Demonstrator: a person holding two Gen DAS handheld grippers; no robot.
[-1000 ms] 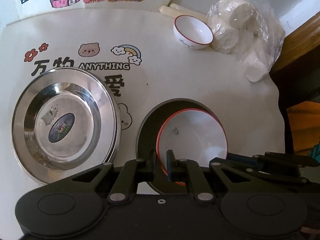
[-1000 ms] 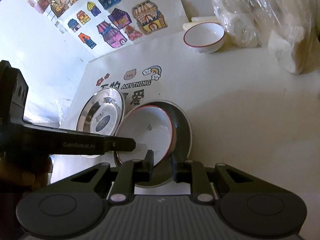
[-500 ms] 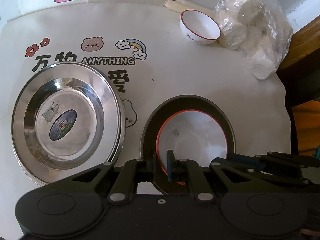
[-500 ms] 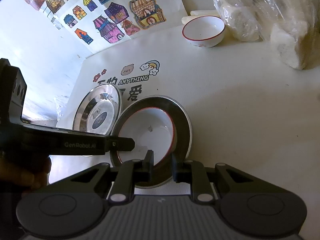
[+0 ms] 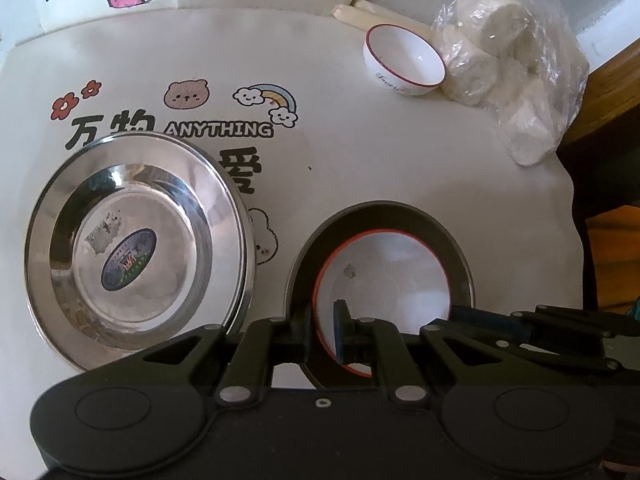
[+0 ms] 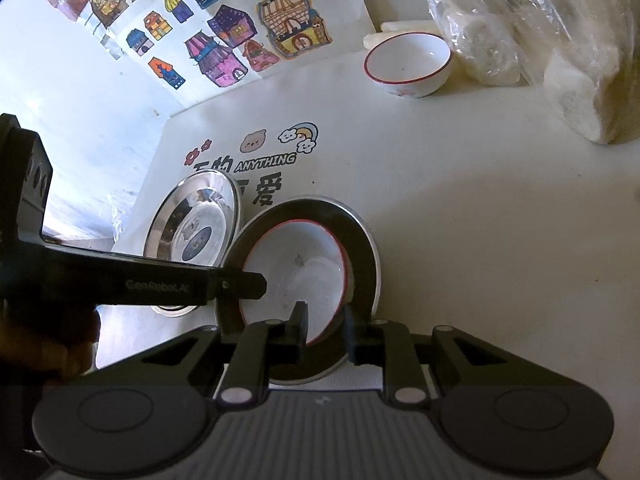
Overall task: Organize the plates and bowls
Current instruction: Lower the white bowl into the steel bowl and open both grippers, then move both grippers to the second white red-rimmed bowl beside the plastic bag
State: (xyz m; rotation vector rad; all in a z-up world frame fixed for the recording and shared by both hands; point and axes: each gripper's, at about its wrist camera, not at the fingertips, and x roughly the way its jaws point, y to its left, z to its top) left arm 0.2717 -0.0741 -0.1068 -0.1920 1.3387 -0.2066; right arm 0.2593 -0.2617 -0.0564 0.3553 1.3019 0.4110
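Observation:
A white bowl with a red rim (image 5: 384, 272) (image 6: 292, 272) sits inside a steel plate (image 5: 456, 248) (image 6: 364, 256) on the printed cloth. My left gripper (image 5: 325, 330) is shut on the bowl's near rim, one finger inside and one outside. From the opposite side my right gripper (image 6: 325, 330) is shut on the rim the same way. Each gripper's fingers (image 5: 500, 322) (image 6: 240, 285) show in the other's view. A shiny steel plate (image 5: 136, 248) (image 6: 192, 228) lies to the left. A smaller red-rimmed bowl (image 5: 404, 60) (image 6: 408, 64) stands at the far side.
A clear bag of white rolls (image 5: 504, 68) (image 6: 520, 28) lies beside the small bowl. The cloth ends at the right, with dark wood (image 5: 600, 120) beyond. Coloured house drawings (image 6: 224, 32) hang on the wall behind. A hand (image 6: 40, 344) holds the left gripper.
The red-rimmed bowl was tilted and raised over the plate; now it lies lower and more level inside it. Both grippers keep their places on the rim.

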